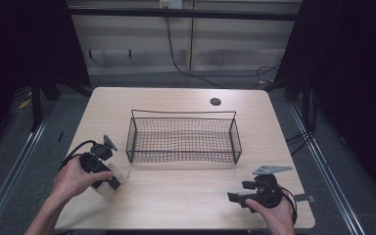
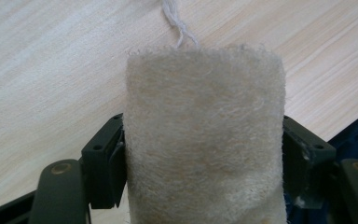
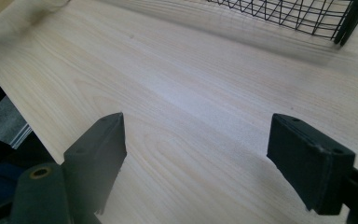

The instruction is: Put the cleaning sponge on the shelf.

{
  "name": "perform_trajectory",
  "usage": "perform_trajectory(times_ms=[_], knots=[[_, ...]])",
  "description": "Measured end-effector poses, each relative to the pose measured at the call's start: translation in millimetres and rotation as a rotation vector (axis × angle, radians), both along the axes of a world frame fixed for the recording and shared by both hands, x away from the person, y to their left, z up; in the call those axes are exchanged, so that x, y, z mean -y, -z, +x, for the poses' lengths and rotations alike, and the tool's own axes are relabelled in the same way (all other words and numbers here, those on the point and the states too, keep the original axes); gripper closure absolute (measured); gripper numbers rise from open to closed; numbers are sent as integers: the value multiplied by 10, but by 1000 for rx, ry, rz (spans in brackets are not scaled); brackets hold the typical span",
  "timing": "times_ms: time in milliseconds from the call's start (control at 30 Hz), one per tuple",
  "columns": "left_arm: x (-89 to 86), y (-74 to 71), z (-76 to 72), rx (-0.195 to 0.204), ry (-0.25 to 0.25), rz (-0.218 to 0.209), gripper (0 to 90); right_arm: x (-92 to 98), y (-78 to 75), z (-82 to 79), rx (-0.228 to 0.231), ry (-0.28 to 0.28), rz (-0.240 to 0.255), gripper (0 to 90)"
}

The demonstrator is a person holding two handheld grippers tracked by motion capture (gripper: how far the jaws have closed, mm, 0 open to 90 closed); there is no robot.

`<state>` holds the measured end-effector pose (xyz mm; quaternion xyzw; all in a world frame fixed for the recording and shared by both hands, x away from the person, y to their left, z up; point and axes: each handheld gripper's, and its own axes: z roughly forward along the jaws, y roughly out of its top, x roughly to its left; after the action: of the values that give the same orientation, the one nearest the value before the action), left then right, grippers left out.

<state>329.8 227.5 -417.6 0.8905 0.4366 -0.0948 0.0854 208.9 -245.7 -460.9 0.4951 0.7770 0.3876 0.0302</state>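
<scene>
Left tool (image 2: pixel 200 154): clamping a cream felt roll (image 2: pixel 204 140); grasp done. Transfer into wire basket (image 1: pixel 183 139) ahead pending. Right tool (image 3: pixel 196 158): resting, jaws apart, empty.

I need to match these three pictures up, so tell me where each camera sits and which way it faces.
High view: above the person's side, looking forward and down on the table and wire basket; both forearms enter from below.
Left gripper view: rides the left gripper, looking along its jaws clamped on a fuzzy cream pad.
Right gripper view: rides the right gripper, jaws open above bare wood.
Shared: the basket, in the high and right gripper views.
</scene>
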Motion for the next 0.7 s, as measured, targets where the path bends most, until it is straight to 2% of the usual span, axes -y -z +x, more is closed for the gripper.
perform_trajectory(times_ms=[167, 200, 400, 433, 500, 567, 700], knots=[[-24, -88, 16, 22, -3, -9, 283, -2, 0, 1, -3, 2, 0, 191], [-24, -103, 18, 9, 1, -12, 283, -2, 0, 1, -3, 2, 0, 191], [-37, -198, 31, 15, 13, -18, 283, 0, 2, 1, -2, 1, 0, 190], [-43, -218, 32, -10, 19, -42, 283, -1, 2, 0, -4, 1, -1, 189], [-46, -230, 33, -12, 22, -42, 283, -1, 3, 0, -5, 2, -3, 189], [-52, -262, 38, 6, 15, -19, 283, -2, 5, 0, -10, 2, -5, 189], [-49, -309, 51, 7, 18, -16, 283, -4, 7, 2, -12, 2, -7, 189]])
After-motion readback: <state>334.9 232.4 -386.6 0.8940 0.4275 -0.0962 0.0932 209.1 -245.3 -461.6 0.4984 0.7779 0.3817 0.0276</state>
